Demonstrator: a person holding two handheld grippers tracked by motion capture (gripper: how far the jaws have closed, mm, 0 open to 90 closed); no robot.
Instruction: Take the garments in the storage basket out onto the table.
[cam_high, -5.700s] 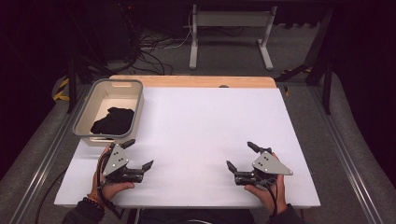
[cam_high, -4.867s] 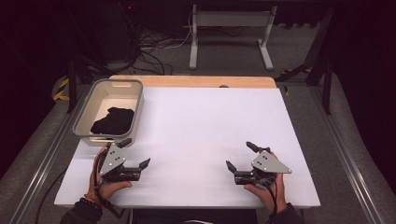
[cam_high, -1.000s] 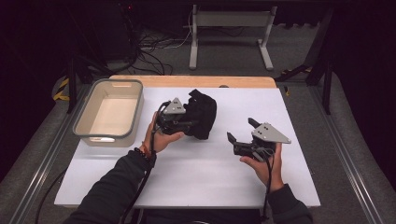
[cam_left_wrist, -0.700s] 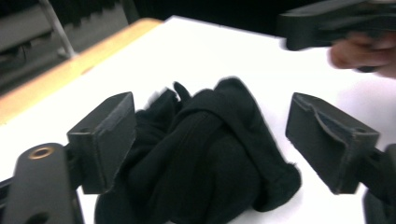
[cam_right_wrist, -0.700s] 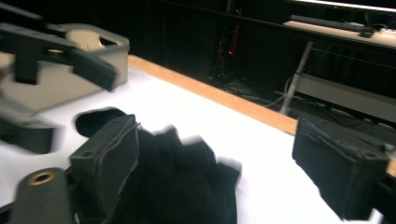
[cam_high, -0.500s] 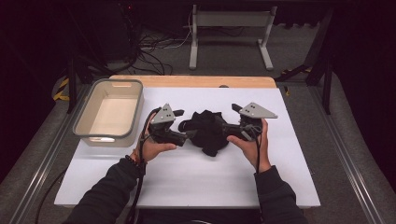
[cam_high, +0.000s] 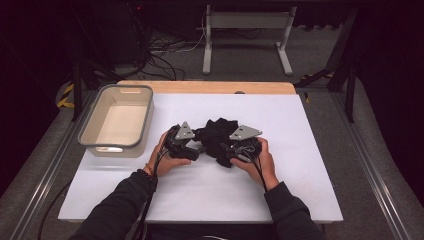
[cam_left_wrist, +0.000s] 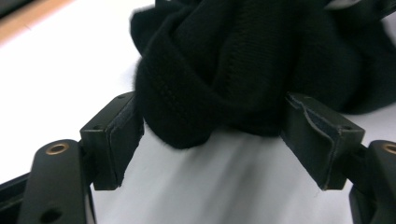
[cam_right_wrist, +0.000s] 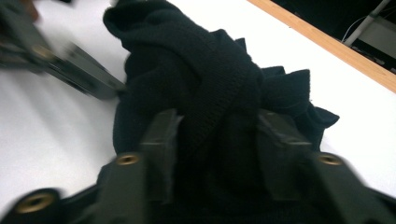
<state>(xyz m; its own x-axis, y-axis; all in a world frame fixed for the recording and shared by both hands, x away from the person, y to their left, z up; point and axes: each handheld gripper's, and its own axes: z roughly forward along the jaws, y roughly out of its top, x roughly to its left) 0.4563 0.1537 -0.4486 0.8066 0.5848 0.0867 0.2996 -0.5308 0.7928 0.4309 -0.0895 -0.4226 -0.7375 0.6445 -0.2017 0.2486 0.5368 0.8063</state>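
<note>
A crumpled black knit cloth (cam_high: 217, 134) lies on the white table (cam_high: 300, 185) between both grippers. My left gripper (cam_high: 199, 146) is at its left side. In the left gripper view its jaws (cam_left_wrist: 212, 100) stand wide apart with a thick fold of the cloth (cam_left_wrist: 219, 70) bulging between them; they opened and have just closed in slightly. My right gripper (cam_high: 228, 151) comes in from the right. Its jaws (cam_right_wrist: 219, 119) have just been closing and now squeeze a bunch of the cloth (cam_right_wrist: 196, 74). The left gripper (cam_right_wrist: 70, 65) shows blurred beyond it.
A grey plastic bin (cam_high: 95, 137) stands on the table's left side with nothing in it. A wooden strip (cam_high: 205, 87) runs along the far edge. Cables and a metal stand lie on the floor behind.
The left gripper has brought the cloth down from the air onto the table and let its jaws open. The right gripper has moved left onto the cloth and closed on it.
</note>
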